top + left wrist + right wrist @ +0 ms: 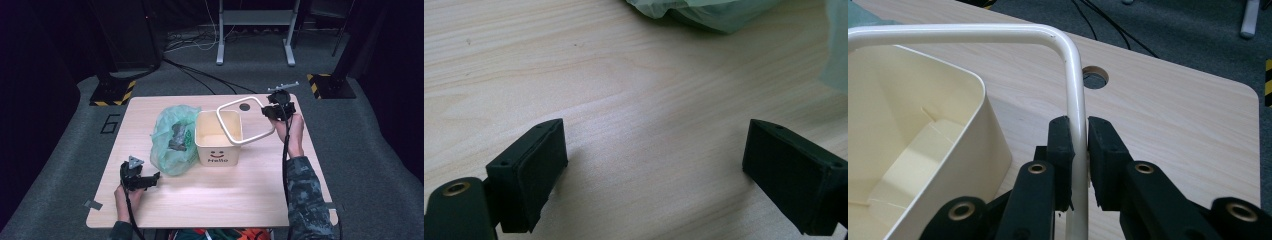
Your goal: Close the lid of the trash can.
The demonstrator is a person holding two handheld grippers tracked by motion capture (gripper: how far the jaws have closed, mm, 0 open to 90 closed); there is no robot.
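1. Table [260, 185]: light wood.
2. Green bag [172, 137]: lies touching the bin's left side.
3. Cream bin [218, 137]: upright mid-table (smiley face toward the person).
4. White rim frame [245, 120]: tilted, one edge on the bin, far side lifted.
5. Right gripper [1079, 145]: jaws clamped on the frame's bar.
6. Left gripper [654, 165]: jaws wide, nothing between, near the bag over bare table.

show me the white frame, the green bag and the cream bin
white frame [1075, 75], right gripper view, side bar above the claw.
green bag [167, 150], high view, lower bulge.
cream bin [218, 150], high view, front wall.
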